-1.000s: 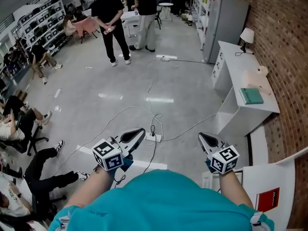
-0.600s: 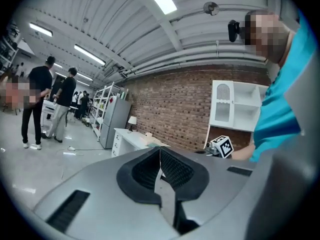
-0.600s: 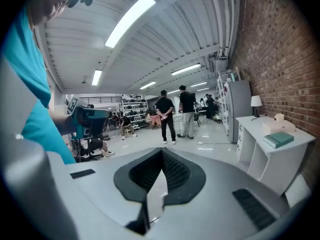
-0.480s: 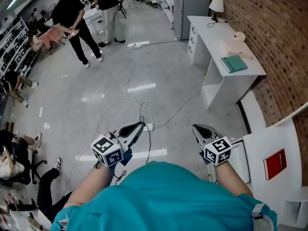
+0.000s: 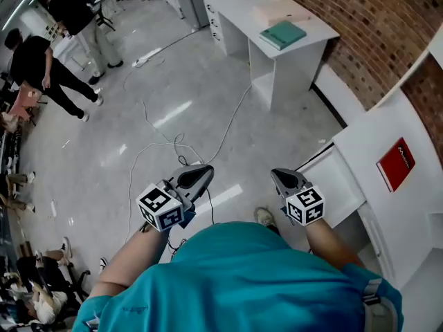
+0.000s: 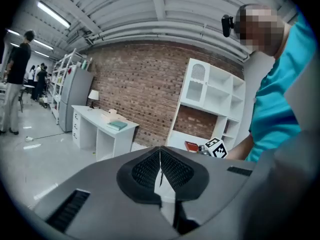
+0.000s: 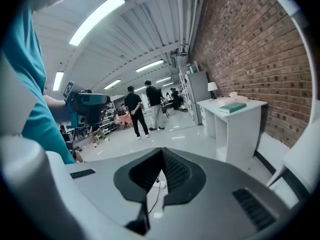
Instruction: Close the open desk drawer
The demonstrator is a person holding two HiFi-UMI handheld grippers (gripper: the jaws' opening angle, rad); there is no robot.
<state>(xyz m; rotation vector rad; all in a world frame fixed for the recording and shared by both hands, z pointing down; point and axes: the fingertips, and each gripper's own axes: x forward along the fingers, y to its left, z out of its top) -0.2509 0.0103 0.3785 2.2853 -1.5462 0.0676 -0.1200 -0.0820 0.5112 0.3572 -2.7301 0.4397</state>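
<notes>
An open white drawer (image 5: 331,180) sticks out from the near white desk (image 5: 387,133) at the right of the head view. My right gripper (image 5: 280,177) hovers just left of the drawer, jaws shut and empty. Further left over the floor, my left gripper (image 5: 199,174) is likewise shut on nothing. In the left gripper view the pads (image 6: 149,168) meet, with the near desk and the right gripper's marker cube (image 6: 215,146) beyond. Along the right gripper (image 7: 161,171) the jaws are pressed together and point at the open floor.
A red book (image 5: 396,163) lies on the near desk. A second white desk (image 5: 235,2) with a teal book (image 5: 282,34) stands further along the brick wall. Cables (image 5: 156,140) trail over the floor. People (image 5: 41,68) stand at the far left. A white shelf unit (image 6: 212,104) rises over the near desk.
The head view has swung right and down: the near desk and its drawer have come closer, the far desk has slid to the top. Both grippers stay shut.
</notes>
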